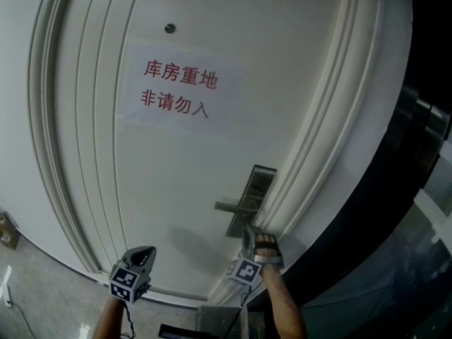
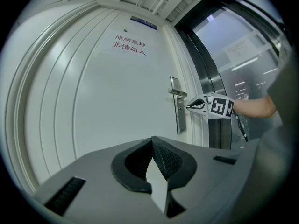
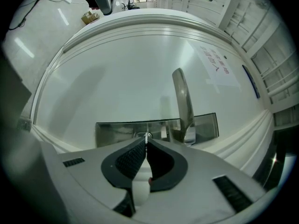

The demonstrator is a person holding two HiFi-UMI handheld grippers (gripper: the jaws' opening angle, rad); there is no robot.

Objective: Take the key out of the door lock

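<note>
The white door (image 1: 191,161) carries a metal lock plate (image 1: 256,182) with a lever handle (image 1: 229,205). My right gripper (image 1: 247,235) is at the plate below the handle. In the right gripper view its jaws (image 3: 146,141) are shut on the thin metal key (image 3: 147,135), whose tip meets the keyhole in the lock plate (image 3: 112,133); the lever handle (image 3: 182,97) rises just to the right. The left gripper view shows the same right gripper (image 2: 195,105) at the lock plate (image 2: 179,120). My left gripper (image 1: 145,251) hangs low, away from the door, shut (image 2: 153,140) with nothing in it.
A paper sign (image 1: 176,87) with red characters is stuck on the door under a small peephole (image 1: 169,28). Raised mouldings (image 1: 311,140) edge the door beside the lock. A dark frame and glass panel (image 1: 402,210) stand to the right. Pale floor (image 1: 28,288) shows at lower left.
</note>
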